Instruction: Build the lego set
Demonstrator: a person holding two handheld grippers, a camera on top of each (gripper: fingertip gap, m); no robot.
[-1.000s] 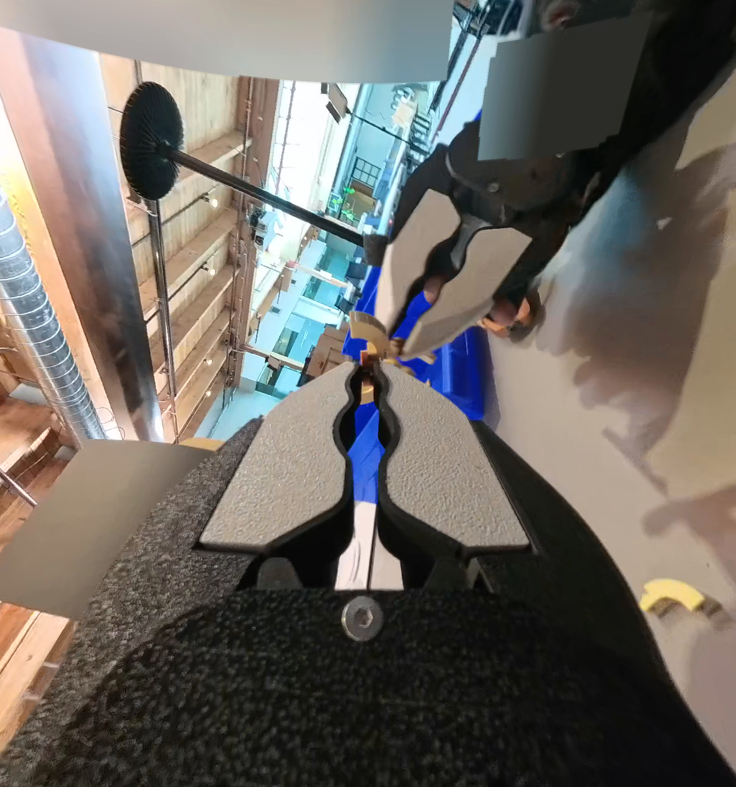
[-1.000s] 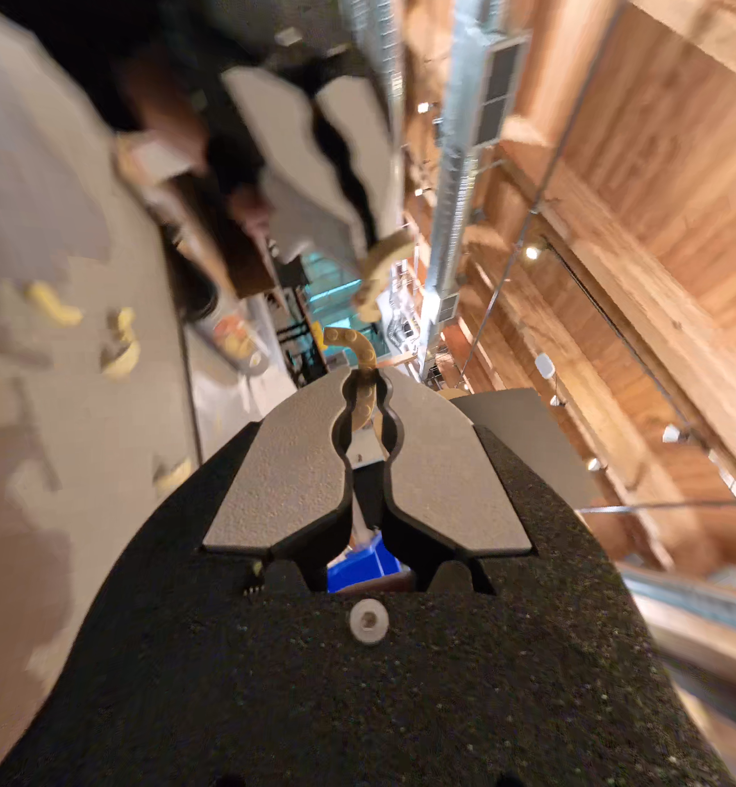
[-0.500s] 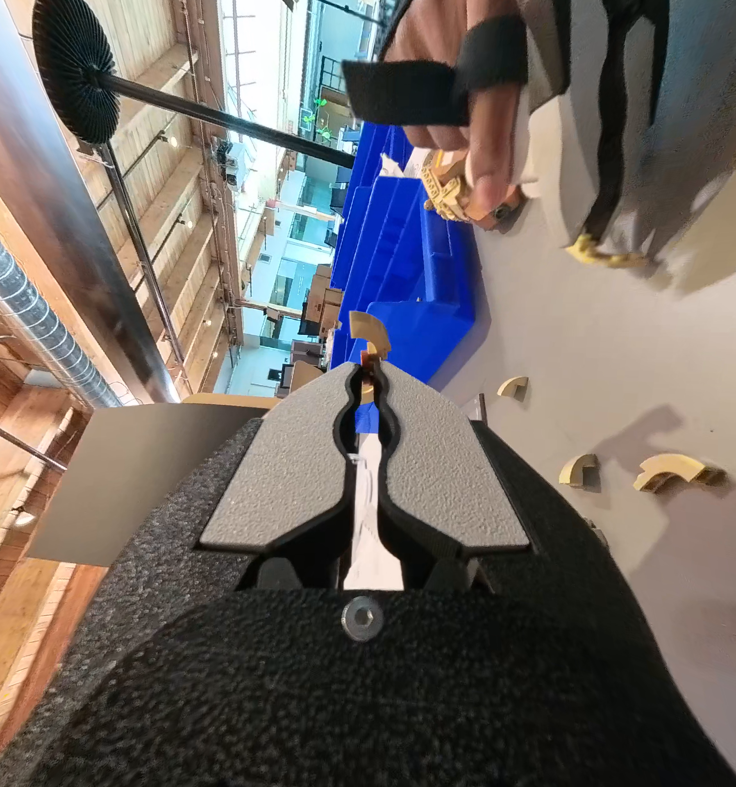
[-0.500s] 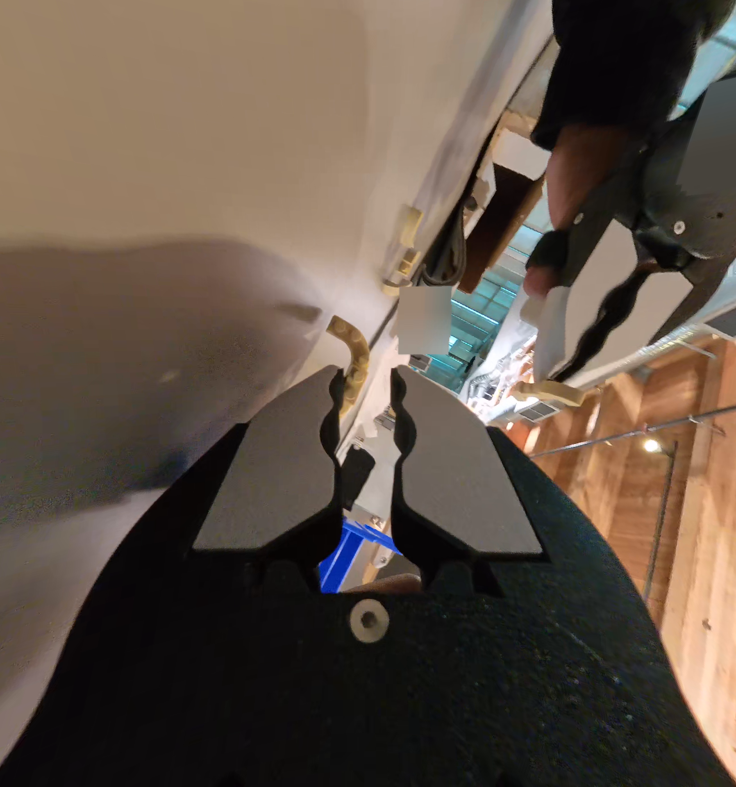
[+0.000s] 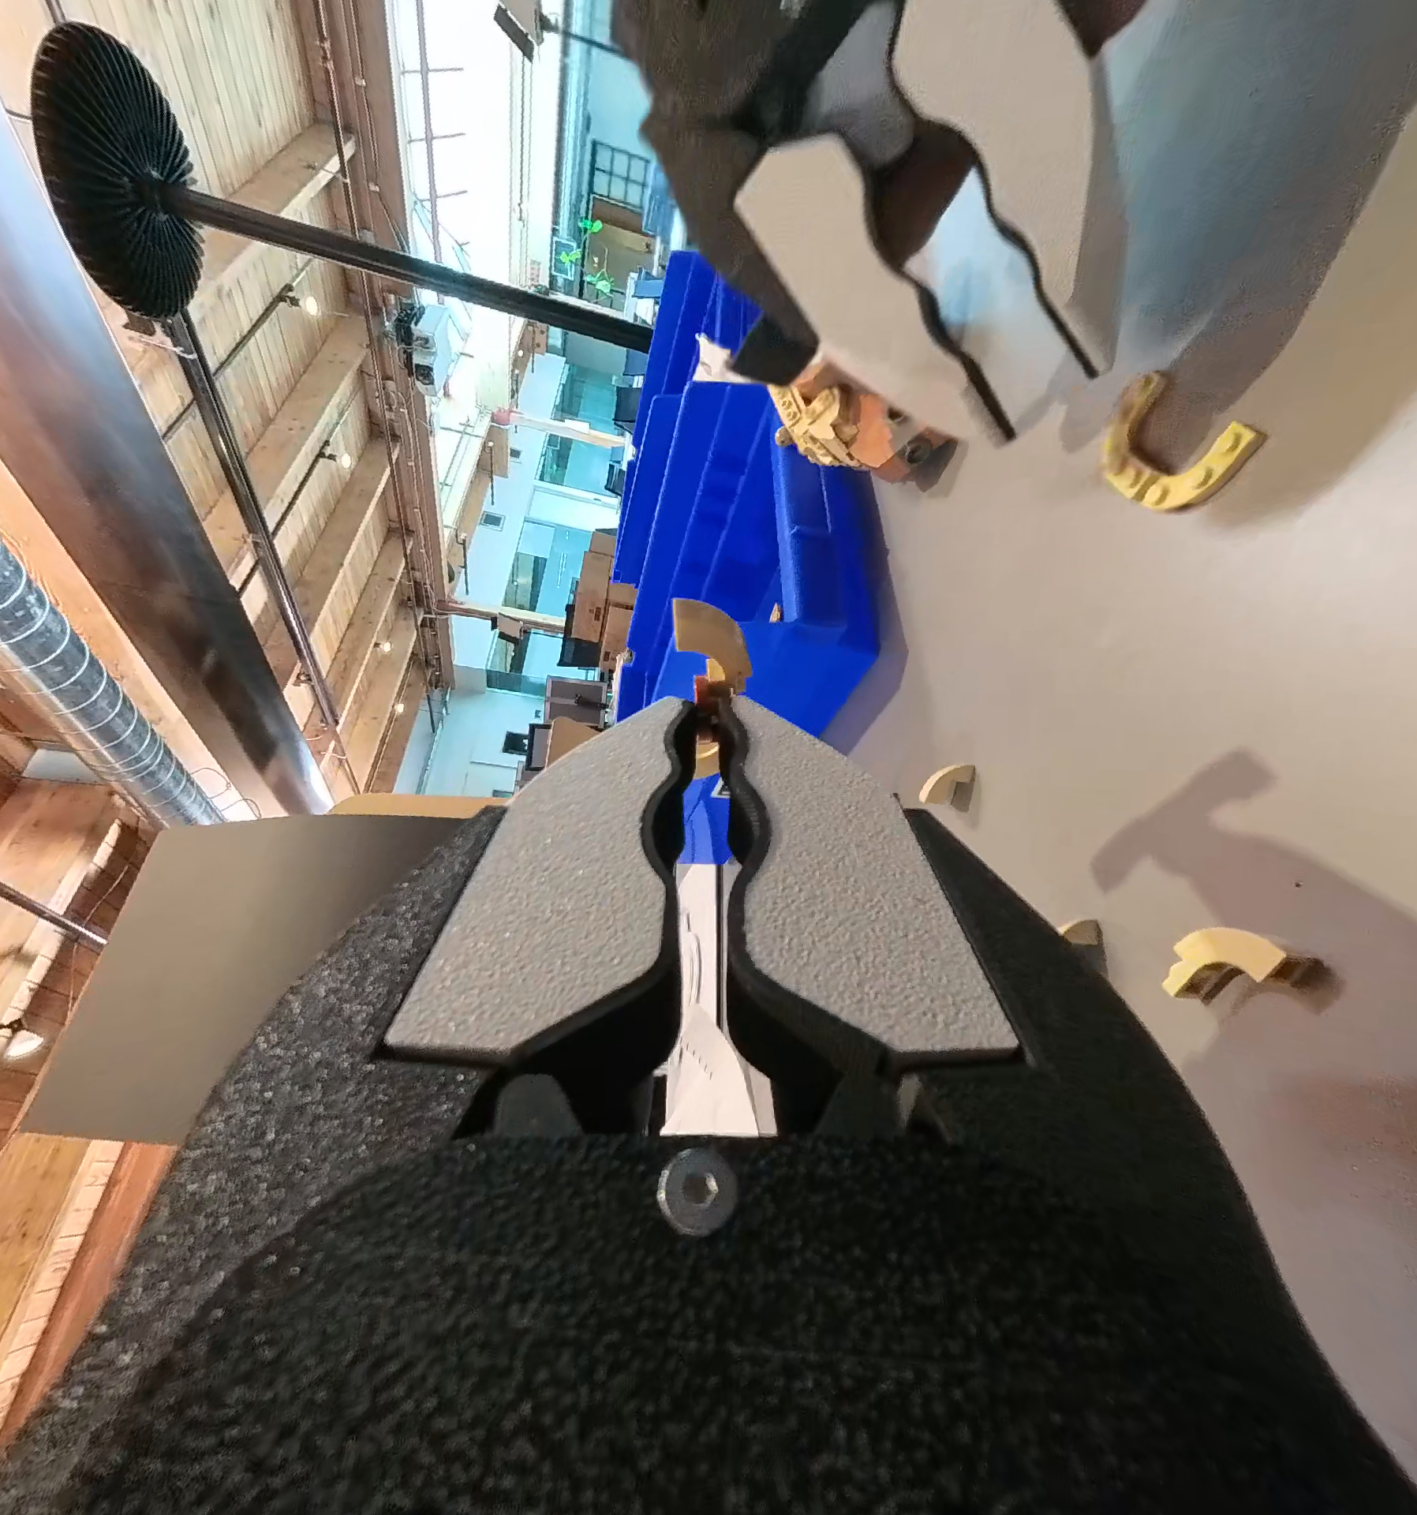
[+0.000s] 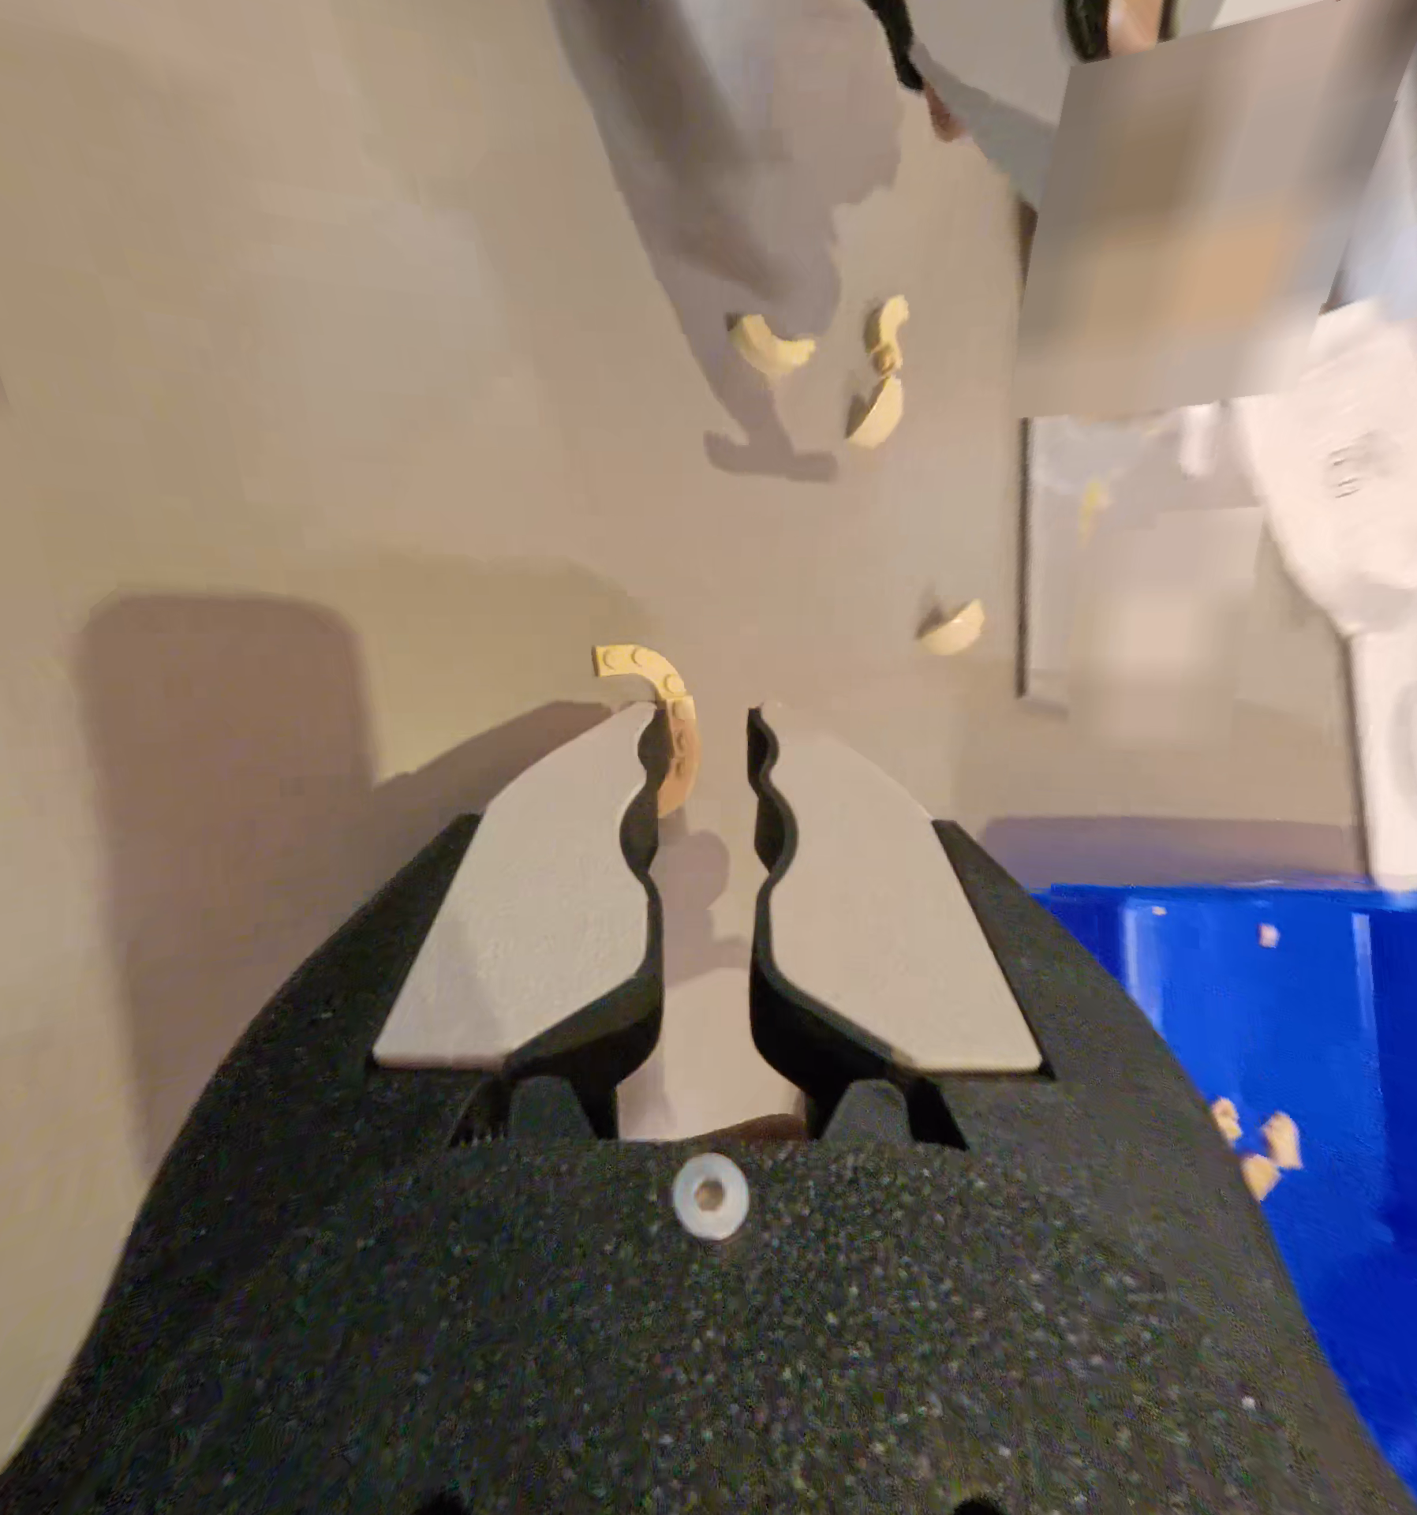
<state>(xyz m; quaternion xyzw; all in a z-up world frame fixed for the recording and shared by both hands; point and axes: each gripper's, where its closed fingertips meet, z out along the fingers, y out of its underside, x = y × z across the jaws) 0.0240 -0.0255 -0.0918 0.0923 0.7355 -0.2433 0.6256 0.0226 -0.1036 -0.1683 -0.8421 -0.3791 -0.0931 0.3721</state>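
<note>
My left gripper (image 5: 709,717) is shut on a small tan curved piece (image 5: 709,639) with an orange-brown bit at the pinch, held in the air in front of the blue bins. My right gripper (image 6: 701,713) is open over the grey table. A tan curved studded plate (image 6: 648,668) lies against the inner side of its left finger (image 6: 558,861), and the right pad stands clear of it. In the left wrist view the right gripper (image 5: 1049,402) hangs at the top, beside a tan U-shaped plate (image 5: 1172,471) on the table.
Blue bins (image 5: 738,508) stand at the table's far side; one (image 6: 1263,1025) holds small tan bits. A tan and brown assembly (image 5: 836,426) sits by the bins. Loose tan curved pieces (image 5: 1222,967) (image 5: 947,783) (image 6: 771,344) (image 6: 951,627) lie on the grey table (image 5: 1140,738). The grippers' ends are close to 11 cm from one another.
My right gripper was shut on the curved studded plate, then opened and swung down to the table; the plate is no longer pinched. My left gripper stays shut on its piece.
</note>
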